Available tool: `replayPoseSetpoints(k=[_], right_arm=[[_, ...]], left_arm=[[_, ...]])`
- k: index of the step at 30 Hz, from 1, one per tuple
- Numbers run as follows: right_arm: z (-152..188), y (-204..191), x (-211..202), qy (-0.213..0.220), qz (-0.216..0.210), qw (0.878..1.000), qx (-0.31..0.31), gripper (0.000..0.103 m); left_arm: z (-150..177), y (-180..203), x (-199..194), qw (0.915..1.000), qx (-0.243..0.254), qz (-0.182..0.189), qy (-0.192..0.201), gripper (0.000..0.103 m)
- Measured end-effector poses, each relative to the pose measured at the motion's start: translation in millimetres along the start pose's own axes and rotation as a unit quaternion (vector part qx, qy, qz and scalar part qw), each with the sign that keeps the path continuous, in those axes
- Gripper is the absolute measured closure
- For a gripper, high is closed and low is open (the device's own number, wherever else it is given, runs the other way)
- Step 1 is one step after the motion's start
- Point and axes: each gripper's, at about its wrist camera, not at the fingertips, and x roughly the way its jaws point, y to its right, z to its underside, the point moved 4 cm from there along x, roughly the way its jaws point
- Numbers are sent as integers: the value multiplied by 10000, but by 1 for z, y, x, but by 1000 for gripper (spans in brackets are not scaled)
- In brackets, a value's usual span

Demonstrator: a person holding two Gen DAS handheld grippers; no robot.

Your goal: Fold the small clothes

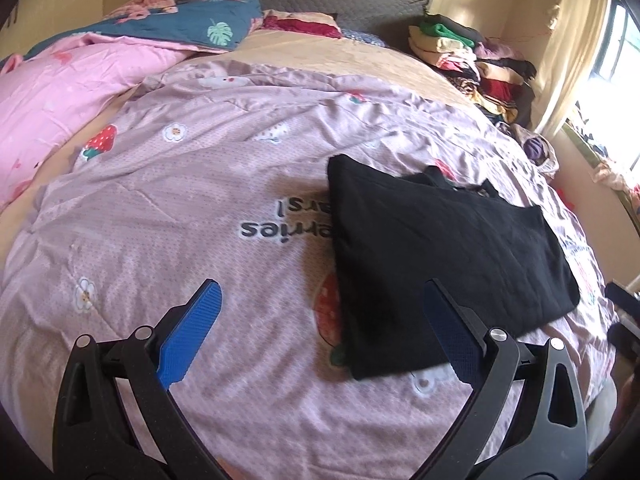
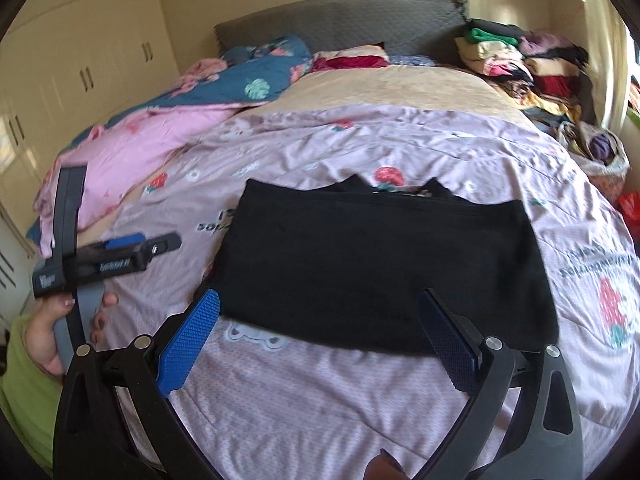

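Black knit garment (image 2: 376, 264), already doubled into a flat rectangle, lying on the pale lilac quilt printed with strawberries and flowers (image 2: 320, 400), with two small points of cloth poking out past its far edge. Soft and limp by the look of it, light, likely to sag and slide out of shape if lifted by one corner alone; no stiffness to hold a crease, so probably best pinched at the two near corners together, both layers caught at once, then carried over toward the far edge. Right gripper (image 2: 318, 336) hovering just over the near edge, blue-padded jaws spread wide, nothing between them. Left gripper (image 1: 320, 328) off toward the garment's left side, likewise spread wide and empty, its right pad over the near left corner; seen from the right wrist, held in a hand (image 2: 60, 332) with a green sleeve. Beyond the quilt, a crumpled pink blanket (image 1: 68, 88) and a dark teal leaf-print cover (image 1: 200, 20) toward the grey padded headboard (image 2: 340, 20). Stack of folded clothes in mixed colours (image 2: 516, 60) at the far right corner of the bed, near the curtain; cream wardrobe doors (image 2: 80, 60) to the left.
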Motion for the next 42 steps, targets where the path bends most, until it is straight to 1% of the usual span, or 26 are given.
replayPoseSetpoints(k=[4,7,13,20,25,28,33,38,40,42], right_arm=[[0,-23,20,-123,-39,9995,-286,4],[1,-44,37,-96,173,9977,-643,4],[16,-69,73,-346,315,9927,-1113,4],[36,-79,103,-543,575,9859,-1472,4],[47,-79,125,-663,931,9762,-1842,4],[51,-76,142,-767,1095,9720,-1933,4],[45,-77,160,-696,1220,9687,-2048,4],[31,-80,178,-608,1344,9633,-2243,4],[24,-81,179,-460,1418,9603,-2359,5],[17,-82,175,-207,1482,9580,-2445,7]], left_arm=[[-10,-10,8,9999,-42,-110,13,9],[-18,-17,15,9998,-96,-151,6,9],[-29,-24,32,9997,-80,-238,-72,9],[-35,-30,55,9993,-110,-268,-222,9],[-36,-28,71,9991,-76,-239,-345,10],[-37,-26,82,9988,-54,-221,-426,9],[-40,-23,100,9981,-64,-198,-580,10],[-42,-20,117,9968,-196,-58,-776,10],[-43,-18,122,9963,-212,-14,-835,10],[-44,-16,126,9958,-257,27,-883,10]])
